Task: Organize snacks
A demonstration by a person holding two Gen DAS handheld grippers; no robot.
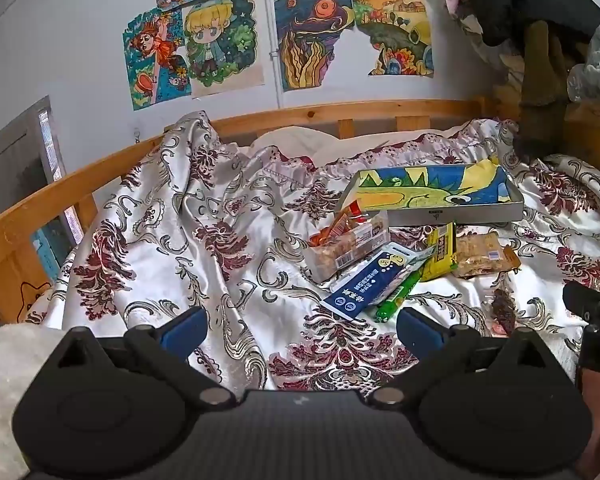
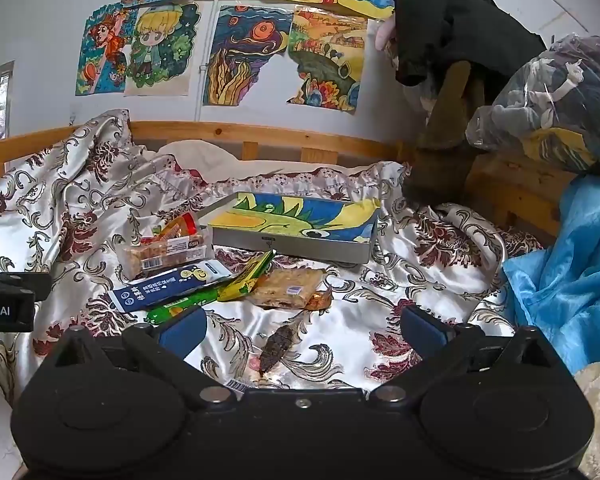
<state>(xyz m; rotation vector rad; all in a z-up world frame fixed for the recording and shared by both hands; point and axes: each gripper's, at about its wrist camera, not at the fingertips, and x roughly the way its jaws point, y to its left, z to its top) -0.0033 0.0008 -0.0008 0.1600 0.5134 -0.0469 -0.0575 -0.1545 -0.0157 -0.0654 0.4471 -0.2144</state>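
Several snack packs lie in a pile on the patterned bedspread in front of a shallow grey tray [image 1: 496, 212] [image 2: 300, 246] lined with a dinosaur drawing. The pile has a clear box of biscuits [image 1: 350, 250] [image 2: 168, 254], a blue sachet [image 1: 370, 286] [image 2: 168, 286], a green stick pack [image 1: 400, 296] [image 2: 180, 306], a yellow pack [image 1: 442, 252] [image 2: 246, 278] and a brown cake bar [image 1: 484, 256] [image 2: 288, 288]. A dark snack in clear wrap [image 2: 276, 350] lies just ahead of my right gripper [image 2: 302, 326]. My left gripper [image 1: 302, 326] is open and empty, short of the pile. The right is open and empty.
A wooden bed rail [image 1: 340, 114] [image 2: 260, 132] runs along the wall with children's drawings. Clothes and a plastic bag [image 2: 552, 92] are piled at the right. Blue fabric [image 2: 572, 280] lies at the right edge. The left gripper's body [image 2: 8, 300] shows at left.
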